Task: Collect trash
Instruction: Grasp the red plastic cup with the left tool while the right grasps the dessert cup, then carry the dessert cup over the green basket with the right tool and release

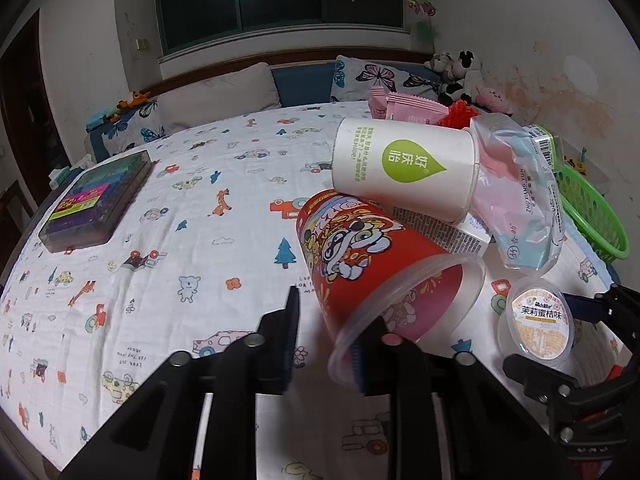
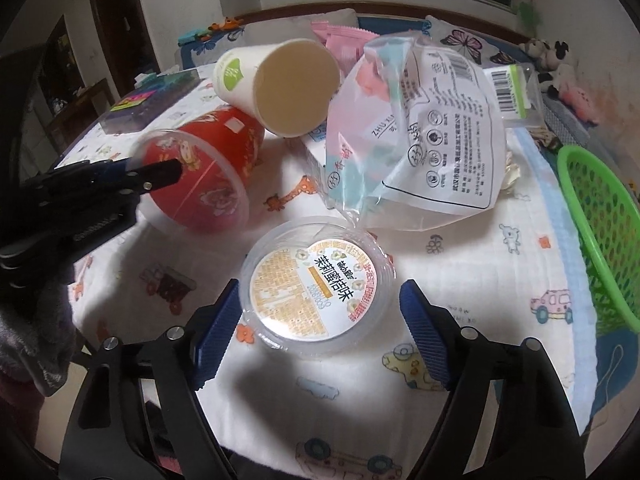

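On the bed, left gripper pinching the red tub's rim; right gripper spread astride the jelly cup; green basket at three o'clock, awaiting trash.

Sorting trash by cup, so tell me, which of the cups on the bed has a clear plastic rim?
The red cartoon-printed cup, lying on its side; the white paper cup resting on it has a plain rolled paper rim.

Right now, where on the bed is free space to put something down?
Free: the wide printed sheet between the dark box and the red cup. A smaller patch lies between the jelly cup and the green basket. Crowded: the pile around the white cup and plastic bag.
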`<action>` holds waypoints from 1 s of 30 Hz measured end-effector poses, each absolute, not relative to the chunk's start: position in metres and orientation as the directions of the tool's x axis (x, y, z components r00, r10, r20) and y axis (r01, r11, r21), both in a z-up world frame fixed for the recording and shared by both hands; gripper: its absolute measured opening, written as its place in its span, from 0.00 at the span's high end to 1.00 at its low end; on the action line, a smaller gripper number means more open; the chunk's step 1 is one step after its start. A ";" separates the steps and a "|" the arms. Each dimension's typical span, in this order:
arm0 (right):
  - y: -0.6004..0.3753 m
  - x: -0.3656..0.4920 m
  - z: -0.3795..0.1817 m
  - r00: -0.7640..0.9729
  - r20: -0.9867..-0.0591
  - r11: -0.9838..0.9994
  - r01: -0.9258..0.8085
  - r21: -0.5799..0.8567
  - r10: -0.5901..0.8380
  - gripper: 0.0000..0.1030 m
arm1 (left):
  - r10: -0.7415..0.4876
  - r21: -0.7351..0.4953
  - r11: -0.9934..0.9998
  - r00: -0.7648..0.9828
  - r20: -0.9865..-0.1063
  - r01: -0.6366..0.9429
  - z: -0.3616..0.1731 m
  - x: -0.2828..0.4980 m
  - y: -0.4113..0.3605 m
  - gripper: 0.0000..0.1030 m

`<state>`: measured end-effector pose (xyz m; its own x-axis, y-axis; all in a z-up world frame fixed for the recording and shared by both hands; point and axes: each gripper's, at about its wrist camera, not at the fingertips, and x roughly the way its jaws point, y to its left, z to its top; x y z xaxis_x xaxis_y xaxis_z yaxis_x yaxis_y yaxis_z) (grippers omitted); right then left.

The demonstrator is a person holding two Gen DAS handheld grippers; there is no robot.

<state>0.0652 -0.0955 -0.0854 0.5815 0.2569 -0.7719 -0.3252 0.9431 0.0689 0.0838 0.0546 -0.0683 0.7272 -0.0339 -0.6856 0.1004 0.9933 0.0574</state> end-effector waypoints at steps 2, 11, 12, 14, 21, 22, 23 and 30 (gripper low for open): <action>-0.094 0.068 -0.087 0.583 -0.768 0.943 -0.322 0.080 0.264 0.25 | -0.038 0.054 0.993 0.730 -0.683 0.102 -0.068 0.083 0.055 0.90; -0.092 0.062 -0.083 0.594 -0.748 0.936 -0.338 0.101 0.295 0.37 | -0.040 0.043 0.995 0.744 -0.667 0.091 -0.059 0.068 0.062 0.94; -0.092 0.060 -0.081 0.594 -0.746 0.933 -0.345 0.101 0.300 0.37 | -0.041 0.040 0.995 0.745 -0.666 0.091 -0.058 0.065 0.063 0.94; -0.093 0.055 -0.077 0.589 -0.743 0.927 -0.357 0.115 0.319 0.37 | -0.044 0.036 0.995 0.748 -0.662 0.090 -0.054 0.059 0.065 0.95; -0.096 0.037 -0.056 0.599 -0.709 0.905 -0.405 0.132 0.372 0.37 | -0.053 0.040 0.994 0.769 -0.638 0.102 -0.037 0.038 0.066 0.95; -0.096 0.034 -0.053 0.603 -0.705 0.904 -0.407 0.131 0.374 0.37 | -0.050 0.044 0.994 0.770 -0.636 0.100 -0.035 0.036 0.066 0.95; -0.097 0.032 -0.051 0.605 -0.701 0.903 -0.410 0.132 0.377 0.37 | -0.052 0.042 0.994 0.773 -0.632 0.101 -0.032 0.033 0.066 0.95; -0.111 0.023 -0.042 0.602 -0.691 0.897 -0.413 0.160 0.400 0.37 | -0.064 0.029 0.994 0.786 -0.615 0.103 -0.018 0.020 0.064 0.95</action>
